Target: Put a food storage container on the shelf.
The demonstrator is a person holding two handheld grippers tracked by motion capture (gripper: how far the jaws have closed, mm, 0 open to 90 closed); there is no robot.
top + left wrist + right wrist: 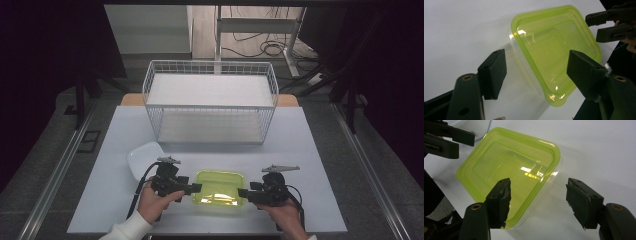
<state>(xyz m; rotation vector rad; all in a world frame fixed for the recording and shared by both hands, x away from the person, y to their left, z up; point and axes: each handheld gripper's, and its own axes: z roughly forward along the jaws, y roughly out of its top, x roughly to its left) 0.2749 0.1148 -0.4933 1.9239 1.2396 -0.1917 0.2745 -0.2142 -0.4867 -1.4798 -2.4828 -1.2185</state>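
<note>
Two grippers flank a lidded container, and neither has a hold on it yet. The left gripper (196, 187) has its jaws apart, one pad (492, 72) on the table side and the other over the lime-green lid (554, 47), not pressing on it as far as its own view shows. The right gripper (243, 193) is likewise spread, one pad (500, 200) over the lid's edge and the other out past the clear plastic container (219, 187), which sits near the front edge of the white table (300, 150) between the two hands. Done so far, by my reading: both approaches. Left: closing on the box and lifting it, perhaps toward the white wire rack (210, 100) behind. A white bowl-like dish (142, 159) lies near the left hand.
</note>
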